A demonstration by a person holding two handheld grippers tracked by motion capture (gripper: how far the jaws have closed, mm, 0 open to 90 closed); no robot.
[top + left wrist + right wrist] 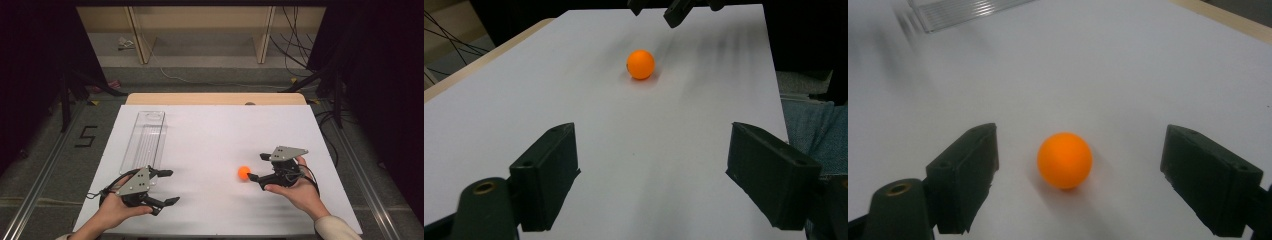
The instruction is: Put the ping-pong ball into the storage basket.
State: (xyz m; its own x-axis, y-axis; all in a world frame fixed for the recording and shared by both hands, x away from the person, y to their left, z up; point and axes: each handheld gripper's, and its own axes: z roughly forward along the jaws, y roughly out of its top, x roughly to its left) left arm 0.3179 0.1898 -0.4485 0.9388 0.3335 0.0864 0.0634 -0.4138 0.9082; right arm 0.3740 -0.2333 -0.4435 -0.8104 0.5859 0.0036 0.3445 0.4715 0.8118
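An orange ball [244, 173] rests on the white tabletop [215, 130], right of centre. My right gripper [257, 167] is open just to the right of it, jaws pointing left at the ball. In the right gripper view the ball [1064, 160] lies centred in the wide gap of that gripper [1078, 175], touching neither jaw. My left gripper [172, 187] is open near the front left, holding nothing. In the left gripper view the ball [640, 64] sits well ahead of the left gripper [651, 175], and the right gripper's fingertips [674, 12] show beyond it.
A long clear plastic tray [145, 140] lies at the table's left, running front to back; its ribbed end [963, 10] shows in the right gripper view. A wooden edge [215, 98] borders the far side. Floor and cables surround the table.
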